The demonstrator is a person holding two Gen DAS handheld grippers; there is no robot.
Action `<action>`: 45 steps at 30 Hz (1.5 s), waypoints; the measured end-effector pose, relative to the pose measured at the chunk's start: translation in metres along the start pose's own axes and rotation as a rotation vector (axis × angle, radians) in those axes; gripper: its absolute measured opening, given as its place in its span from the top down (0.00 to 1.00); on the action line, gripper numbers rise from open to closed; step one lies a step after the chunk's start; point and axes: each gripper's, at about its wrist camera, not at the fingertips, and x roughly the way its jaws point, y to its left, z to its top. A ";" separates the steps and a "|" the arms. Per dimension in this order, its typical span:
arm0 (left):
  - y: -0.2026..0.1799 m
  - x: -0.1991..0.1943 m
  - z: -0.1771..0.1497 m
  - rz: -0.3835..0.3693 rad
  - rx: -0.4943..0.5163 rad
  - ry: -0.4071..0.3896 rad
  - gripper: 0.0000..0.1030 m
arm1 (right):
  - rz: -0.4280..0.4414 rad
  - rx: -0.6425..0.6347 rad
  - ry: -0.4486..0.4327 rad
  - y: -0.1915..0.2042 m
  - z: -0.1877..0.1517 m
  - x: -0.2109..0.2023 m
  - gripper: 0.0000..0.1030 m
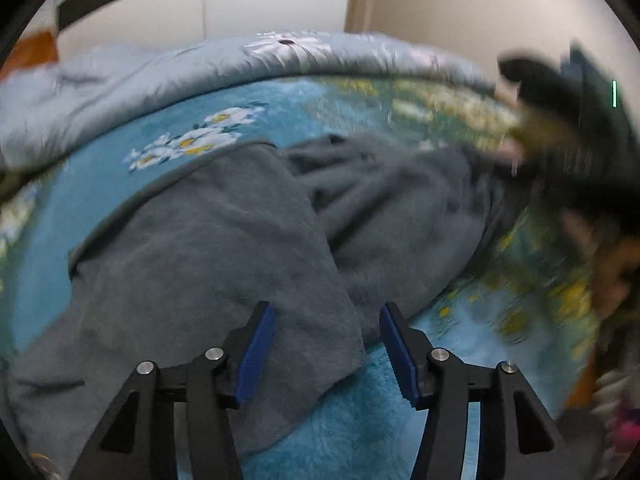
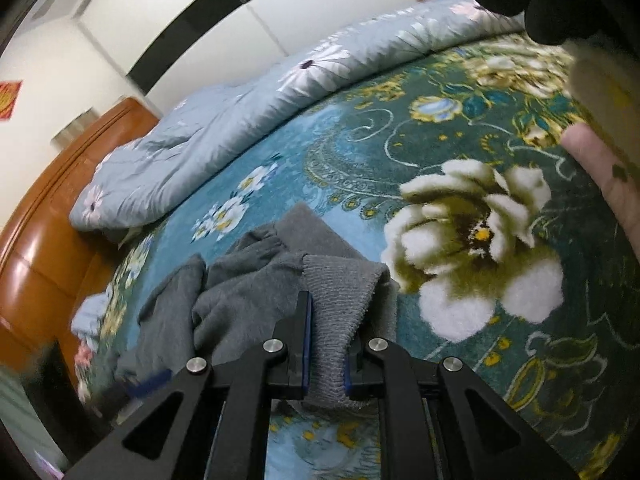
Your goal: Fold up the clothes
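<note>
A grey fleece garment (image 1: 240, 240) lies crumpled on a blue floral blanket (image 1: 100, 200). My left gripper (image 1: 326, 316) is open, its blue pads on either side of a hanging fold of the garment. In the right wrist view my right gripper (image 2: 330, 320) is shut on the garment's ribbed grey hem (image 2: 340, 304), with the rest of the garment (image 2: 224, 288) bunched to its left. The right gripper shows blurred at the right edge of the left wrist view (image 1: 560, 128).
A light blue quilt (image 2: 224, 136) lies bunched along the far side of the bed. An orange wooden headboard (image 2: 48, 216) is at the left. White wardrobe doors (image 2: 120, 12) stand behind. The green floral part of the blanket (image 2: 480, 240) spreads to the right.
</note>
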 end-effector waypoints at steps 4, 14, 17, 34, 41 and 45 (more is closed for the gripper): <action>0.001 -0.002 -0.005 0.073 0.022 -0.033 0.76 | 0.033 0.063 -0.047 0.004 0.003 0.002 0.87; 0.143 -0.068 0.033 0.305 -0.148 -0.194 0.91 | 0.037 0.060 -0.094 0.000 -0.002 0.010 0.87; 0.198 -0.089 0.052 0.471 -0.193 -0.249 0.91 | 0.040 0.063 -0.099 -0.001 -0.001 0.011 0.87; 0.327 -0.063 0.032 0.544 -0.471 -0.130 0.99 | 0.011 0.057 -0.105 -0.001 0.008 0.022 0.87; 0.327 -0.040 0.007 0.381 -0.520 -0.050 0.95 | -0.093 -0.033 -0.121 0.009 0.001 0.007 0.80; 0.314 -0.035 -0.007 0.320 -0.454 -0.018 0.63 | -0.230 -0.109 -0.176 0.019 -0.005 -0.013 0.62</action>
